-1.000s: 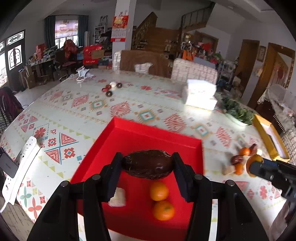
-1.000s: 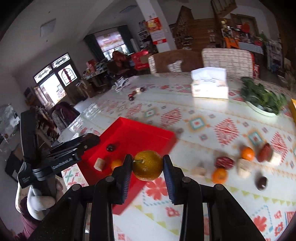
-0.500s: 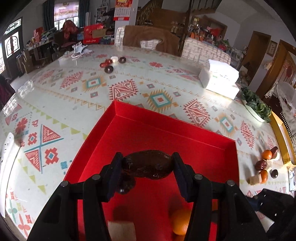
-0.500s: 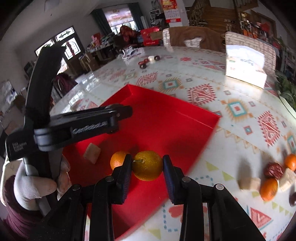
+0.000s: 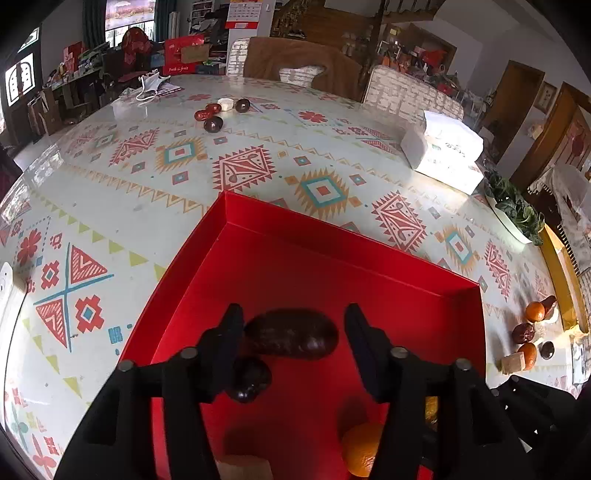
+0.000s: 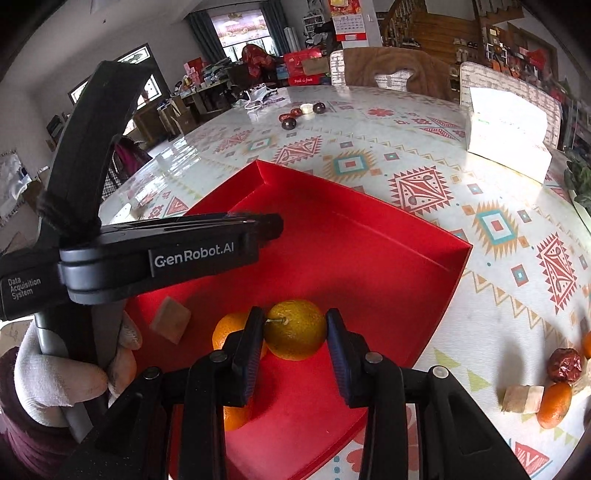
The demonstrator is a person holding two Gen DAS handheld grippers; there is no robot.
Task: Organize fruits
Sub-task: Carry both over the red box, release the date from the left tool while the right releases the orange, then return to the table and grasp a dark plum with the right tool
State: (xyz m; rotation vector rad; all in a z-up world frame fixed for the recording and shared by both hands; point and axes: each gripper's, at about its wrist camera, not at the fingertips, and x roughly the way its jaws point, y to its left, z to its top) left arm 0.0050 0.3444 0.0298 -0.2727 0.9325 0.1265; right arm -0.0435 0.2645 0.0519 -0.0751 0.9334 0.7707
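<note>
Left gripper [image 5: 293,332] jaws just opened, date [image 5: 291,334] released into tray [image 5: 332,236]; right gripper [image 6: 295,332] clamps orange [image 6: 294,328] above tray for drop.

A lived-in home: a dining worktop [image 5: 258,155] under a patterned cloth, a wooden staircase [image 6: 424,22], a wall calendar [image 5: 242,13], cluttered shelves and interior doors.

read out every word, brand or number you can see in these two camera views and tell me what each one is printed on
"GenRobot.AI": side of the left gripper, seen from the right wrist view.
"Data Acquisition System": the same gripper's body, further back.
"Fresh ... fruit": red gift box behind the table; the middle word is too small to read.
Wall calendar: numbers too small to read.
Tissue pack: print too blurred to read.
</note>
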